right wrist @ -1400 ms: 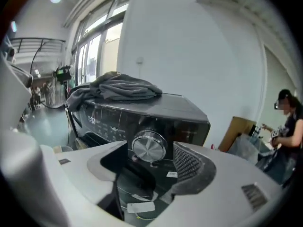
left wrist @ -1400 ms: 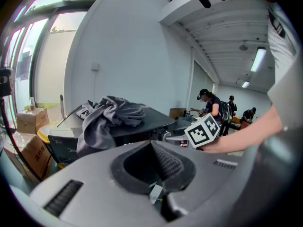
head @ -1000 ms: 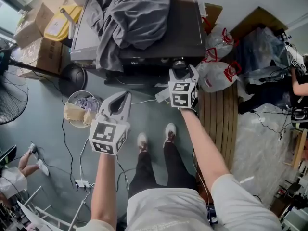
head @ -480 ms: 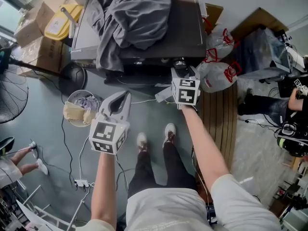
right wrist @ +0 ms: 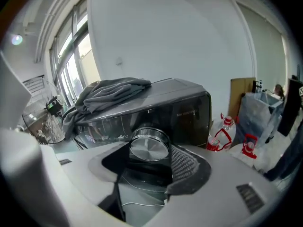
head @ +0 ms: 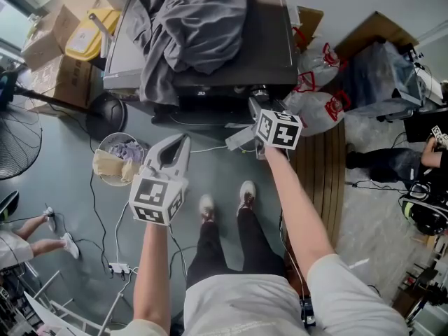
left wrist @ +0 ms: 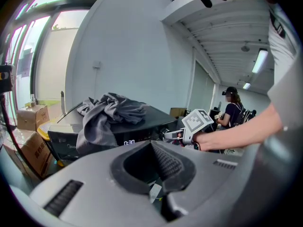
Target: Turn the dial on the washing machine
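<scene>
My right gripper (head: 260, 103) has just closed its jaws onto the dial (right wrist: 149, 147) and rolled, so the washing machine (head: 271, 47) setting has probably changed. My left gripper (head: 175, 144) waits with jaws together, empty.

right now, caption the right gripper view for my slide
Right gripper, jaws just closed in, grips the silver dial on the washing machine

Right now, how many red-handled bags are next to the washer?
2. One bag sits at the washing machine's back right corner, the other at its front right corner. More may be hidden.
</scene>
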Action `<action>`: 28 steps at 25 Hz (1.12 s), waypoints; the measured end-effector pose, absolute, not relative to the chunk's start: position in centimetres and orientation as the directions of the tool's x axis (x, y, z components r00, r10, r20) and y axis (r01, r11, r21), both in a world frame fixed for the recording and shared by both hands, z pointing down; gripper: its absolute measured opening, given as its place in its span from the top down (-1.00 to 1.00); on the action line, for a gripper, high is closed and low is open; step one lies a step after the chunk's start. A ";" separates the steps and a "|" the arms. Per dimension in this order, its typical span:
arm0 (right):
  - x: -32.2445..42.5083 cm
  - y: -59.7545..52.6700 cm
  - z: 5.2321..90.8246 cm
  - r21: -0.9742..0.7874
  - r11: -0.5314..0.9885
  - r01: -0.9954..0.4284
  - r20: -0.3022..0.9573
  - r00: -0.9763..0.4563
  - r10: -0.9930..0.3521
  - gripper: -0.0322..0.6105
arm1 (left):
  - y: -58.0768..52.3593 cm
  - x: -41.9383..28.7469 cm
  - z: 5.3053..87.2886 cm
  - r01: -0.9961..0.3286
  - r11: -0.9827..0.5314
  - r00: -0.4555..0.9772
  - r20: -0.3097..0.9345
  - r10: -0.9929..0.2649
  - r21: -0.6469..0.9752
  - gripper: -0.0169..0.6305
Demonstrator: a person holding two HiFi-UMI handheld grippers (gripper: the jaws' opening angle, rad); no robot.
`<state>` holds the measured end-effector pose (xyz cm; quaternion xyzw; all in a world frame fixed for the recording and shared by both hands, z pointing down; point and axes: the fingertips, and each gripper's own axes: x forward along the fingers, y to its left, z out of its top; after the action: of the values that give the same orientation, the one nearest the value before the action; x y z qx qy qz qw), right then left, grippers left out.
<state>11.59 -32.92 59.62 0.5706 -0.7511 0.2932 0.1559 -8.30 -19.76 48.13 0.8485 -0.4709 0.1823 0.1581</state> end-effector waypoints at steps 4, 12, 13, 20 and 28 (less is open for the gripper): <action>11.7 -33.0 59.5 -0.359 0.167 -0.918 0.546 -0.352 -0.760 0.05 | -19.7 -8.3 48.1 -0.858 -0.504 0.488 0.461 -0.741 0.099 0.92; 11.9 -33.0 59.8 -0.524 0.125 -0.843 0.517 -0.431 -0.740 0.05 | -19.6 -8.0 48.4 -0.857 -0.503 0.494 0.458 -0.739 0.113 0.92; 11.9 -33.0 59.8 -0.538 0.122 -0.834 0.512 -0.439 -0.738 0.05 | -19.6 -7.9 48.4 -0.856 -0.504 0.495 0.458 -0.739 0.113 0.92; 11.8 -32.9 59.6 -0.667 0.084 -0.741 0.459 -0.497 -0.736 0.05 | -19.5 -7.8 48.4 -0.855 -0.506 0.497 0.459 -0.736 0.114 0.92; 11.9 -32.5 60.0 -0.570 0.105 -0.815 0.487 -0.438 -0.756 0.05 | -19.4 -7.7 48.3 -0.855 -0.507 0.497 0.458 -0.737 0.112 0.92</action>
<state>11.89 -32.54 59.97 0.5291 -0.7425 0.4093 0.0361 -7.68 -19.42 48.31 0.8493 -0.4685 0.1790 0.1647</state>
